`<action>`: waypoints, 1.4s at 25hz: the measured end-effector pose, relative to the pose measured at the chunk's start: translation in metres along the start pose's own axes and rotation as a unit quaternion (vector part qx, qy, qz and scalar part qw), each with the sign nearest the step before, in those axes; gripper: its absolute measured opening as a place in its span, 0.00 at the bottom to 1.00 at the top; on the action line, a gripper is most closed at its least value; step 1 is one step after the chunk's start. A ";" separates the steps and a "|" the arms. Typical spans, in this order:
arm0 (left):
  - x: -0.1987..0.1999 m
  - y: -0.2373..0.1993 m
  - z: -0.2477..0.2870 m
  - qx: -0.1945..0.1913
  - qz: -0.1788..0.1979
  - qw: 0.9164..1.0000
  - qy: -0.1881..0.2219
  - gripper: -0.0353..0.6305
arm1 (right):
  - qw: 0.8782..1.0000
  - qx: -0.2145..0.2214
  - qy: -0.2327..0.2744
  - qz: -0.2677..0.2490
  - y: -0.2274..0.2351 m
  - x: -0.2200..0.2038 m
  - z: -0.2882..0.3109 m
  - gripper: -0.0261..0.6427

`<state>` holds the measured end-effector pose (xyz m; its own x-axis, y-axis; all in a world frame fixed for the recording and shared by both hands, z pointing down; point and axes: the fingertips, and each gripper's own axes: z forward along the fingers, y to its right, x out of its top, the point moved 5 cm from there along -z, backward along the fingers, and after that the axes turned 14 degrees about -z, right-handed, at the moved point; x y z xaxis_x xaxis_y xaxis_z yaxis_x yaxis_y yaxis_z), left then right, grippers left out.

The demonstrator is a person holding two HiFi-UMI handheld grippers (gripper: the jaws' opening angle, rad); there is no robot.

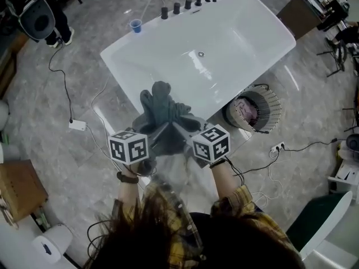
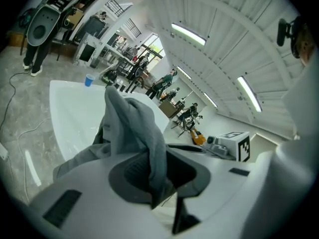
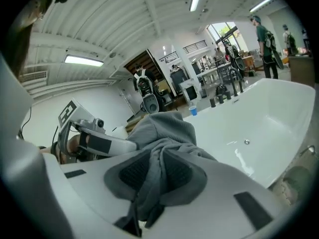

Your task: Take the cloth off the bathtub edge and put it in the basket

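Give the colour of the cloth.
The cloth is plain grey, seen best in the right gripper view.

It was a lab-like hall: a freestanding glossy white bathtub (image 1: pixel 241 38) stood on grey marbled floor (image 1: pixel 33 122) among trailing black cables (image 1: pixel 68 101), under long ceiling strip lights (image 2: pixel 188 33).

Grey cloth (image 1: pixel 162 114), white bathtub (image 1: pixel 235 43), blue cup (image 1: pixel 136 25), yellow plaid sleeves (image 1: pixel 238 198), grey marbled floor (image 1: pixel 84 77), black taps (image 1: pixel 176 8)

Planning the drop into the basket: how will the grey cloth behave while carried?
Probably floppy: the grey cloth bunches into soft folds between the left gripper and right gripper. Likely light, since small pinched folds hold it up. It could drape over the basket rim.
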<state>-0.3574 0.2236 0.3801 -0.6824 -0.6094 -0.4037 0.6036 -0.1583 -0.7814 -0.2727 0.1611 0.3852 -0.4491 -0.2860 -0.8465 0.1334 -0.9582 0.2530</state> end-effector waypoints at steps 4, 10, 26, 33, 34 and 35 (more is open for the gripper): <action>0.016 0.027 -0.006 -0.028 0.006 0.999 0.024 0.18 | 0.999 -0.015 0.029 -0.004 0.001 0.026 -0.019 0.17; 0.025 0.056 0.015 -0.040 0.034 0.999 0.012 0.18 | 0.998 -0.037 0.048 0.004 0.021 0.035 -0.045 0.17; 0.036 0.153 0.109 -0.073 0.065 0.995 -0.008 0.18 | 0.993 -0.085 0.078 0.003 0.108 0.048 -0.146 0.16; 0.031 0.218 0.196 -0.098 0.080 0.992 -0.026 0.18 | 0.989 -0.117 0.087 0.006 0.182 0.039 -0.223 0.16; 0.029 0.228 0.210 -0.103 0.082 0.991 -0.029 0.18 | 0.988 -0.124 0.088 0.006 0.194 0.037 -0.235 0.16; 0.027 0.238 0.225 -0.107 0.085 0.990 -0.034 0.18 | 0.987 -0.131 0.088 0.007 0.206 0.034 -0.248 0.16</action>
<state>-0.1390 -0.0051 0.2900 -0.5442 -0.6651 -0.5113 0.6017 0.1152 -0.7903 -0.0412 -0.0461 0.2923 -0.2879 -0.2717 -0.9183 0.3729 -0.9150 0.1539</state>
